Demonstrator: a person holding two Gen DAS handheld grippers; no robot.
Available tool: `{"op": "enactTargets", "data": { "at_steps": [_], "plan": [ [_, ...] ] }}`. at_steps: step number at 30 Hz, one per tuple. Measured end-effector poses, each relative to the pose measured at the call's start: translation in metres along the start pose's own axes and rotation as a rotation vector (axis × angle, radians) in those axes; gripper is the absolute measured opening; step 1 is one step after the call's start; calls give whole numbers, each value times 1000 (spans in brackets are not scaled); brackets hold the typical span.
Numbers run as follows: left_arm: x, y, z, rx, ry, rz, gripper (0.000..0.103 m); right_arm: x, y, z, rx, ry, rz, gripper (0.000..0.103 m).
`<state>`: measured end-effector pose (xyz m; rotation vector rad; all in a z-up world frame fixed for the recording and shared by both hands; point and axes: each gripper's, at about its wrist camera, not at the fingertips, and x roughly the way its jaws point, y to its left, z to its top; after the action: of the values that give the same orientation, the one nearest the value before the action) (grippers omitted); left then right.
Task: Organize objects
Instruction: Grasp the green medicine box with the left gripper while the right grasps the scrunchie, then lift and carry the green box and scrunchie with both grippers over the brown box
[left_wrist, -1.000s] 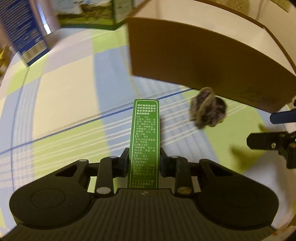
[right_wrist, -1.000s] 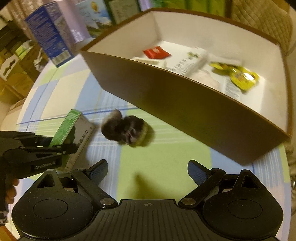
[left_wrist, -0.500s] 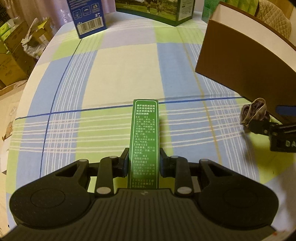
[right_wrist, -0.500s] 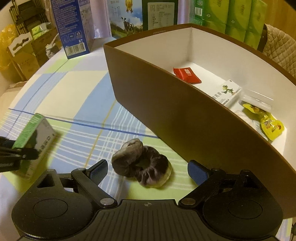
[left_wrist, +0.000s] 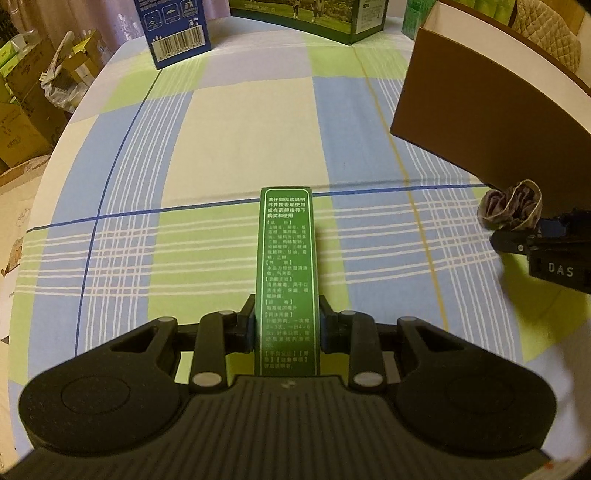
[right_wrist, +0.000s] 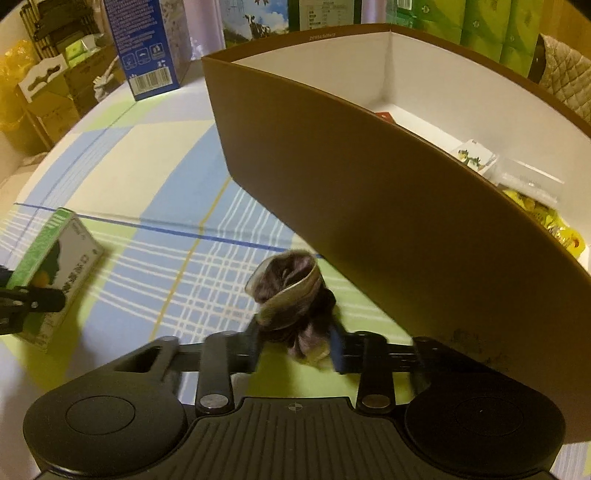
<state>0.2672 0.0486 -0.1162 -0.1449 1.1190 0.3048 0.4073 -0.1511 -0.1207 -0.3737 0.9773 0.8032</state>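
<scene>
The right gripper (right_wrist: 295, 345), open half a second ago, now has its jaws clamped on the scrunchie (right_wrist: 291, 295) beside the brown box (right_wrist: 369, 192); the left gripper (left_wrist: 286, 328) still grips the green medicine box (left_wrist: 286, 266) above the desk (left_wrist: 221, 147).

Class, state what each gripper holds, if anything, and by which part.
Left gripper holds the green box by its long sides, near one end. Right gripper pinches the scrunchie at its lower part.

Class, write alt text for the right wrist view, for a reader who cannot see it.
The right gripper is shut on a crumpled dark scrunchie, beside the brown wall of an open box on a checked tablecloth. At far left, the left gripper holds a green carton.
</scene>
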Motion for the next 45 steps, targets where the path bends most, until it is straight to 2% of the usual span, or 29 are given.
{"op": "enactTargets", "data": {
  "at_steps": [9,22,23,26,34,35,37,39,45],
  "plan": [
    [-7,-12,-9,17,5,-28,26,-22,0,-24,31,25,34,22],
    [-27,-54,-47,85,49,-117,26,-60,5,-71,58,99,96,23],
    [-27,-55,-48,86,53,-123,26,-61,7,-73,56,109,102,28],
    [-29,-59,-47,86,55,-138,29,-64,11,-73,51,101,71,55],
    [-27,-63,-32,98,27,-125,31,-66,14,-68,56,55,58,56],
    [-27,-64,-31,101,24,-125,31,-65,14,-67,59,51,54,56],
    [-27,-65,-29,106,22,-116,26,-64,15,-67,52,43,53,44],
    [-27,-66,-29,114,18,-111,26,-64,16,-65,43,41,61,23],
    [-28,-67,-32,121,15,-106,26,-67,21,-64,22,30,69,20]
  ]
}}
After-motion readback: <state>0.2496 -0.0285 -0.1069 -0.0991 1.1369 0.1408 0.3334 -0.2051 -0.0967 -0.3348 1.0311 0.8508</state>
